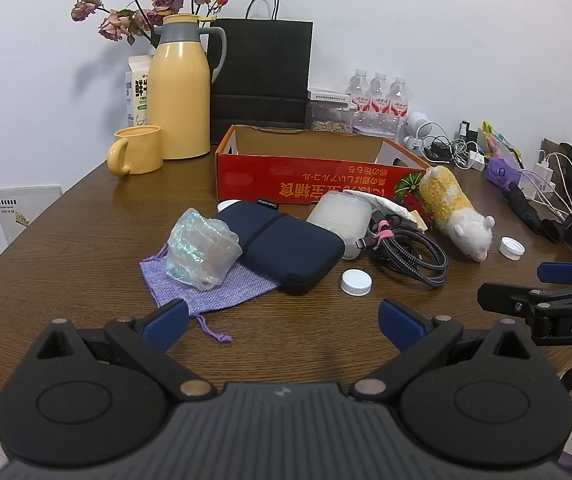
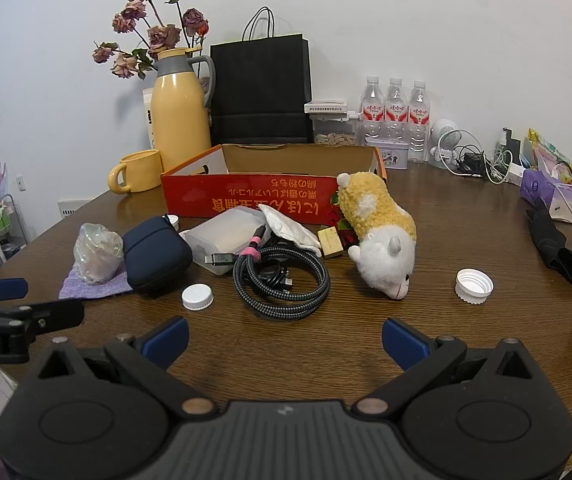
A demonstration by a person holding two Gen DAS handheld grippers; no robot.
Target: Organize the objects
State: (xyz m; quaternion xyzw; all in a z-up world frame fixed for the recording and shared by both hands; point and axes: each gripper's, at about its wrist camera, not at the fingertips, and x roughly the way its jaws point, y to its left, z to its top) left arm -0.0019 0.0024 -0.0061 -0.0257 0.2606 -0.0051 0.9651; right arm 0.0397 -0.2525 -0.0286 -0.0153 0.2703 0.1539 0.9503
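An open red cardboard box [image 1: 305, 184] [image 2: 246, 196] stands mid-table. In front of it lie a navy pouch [image 1: 286, 244] [image 2: 156, 254], a crumpled plastic bag [image 1: 202, 248] [image 2: 98, 252] on a purple drawstring bag [image 1: 214, 288], a white plastic case [image 1: 341, 216] [image 2: 226, 236], a coiled braided cable [image 1: 409, 256] [image 2: 282, 280], a yellow-and-white plush toy [image 1: 453, 212] [image 2: 381, 232] and two white caps [image 1: 355, 282] [image 2: 473, 286]. My left gripper [image 1: 284, 324] [image 2: 26, 300] is open over bare table near the purple bag. My right gripper [image 2: 286, 340] [image 1: 537, 280] is open, short of the cable.
A yellow thermos jug [image 1: 184, 88], yellow mug [image 1: 138, 150], milk carton, dried roses and black paper bag [image 1: 262, 72] stand behind the box. Water bottles [image 2: 395, 108], a small speaker, chargers and tangled cables crowd the back right. A black glove [image 2: 557, 244] lies at the right edge.
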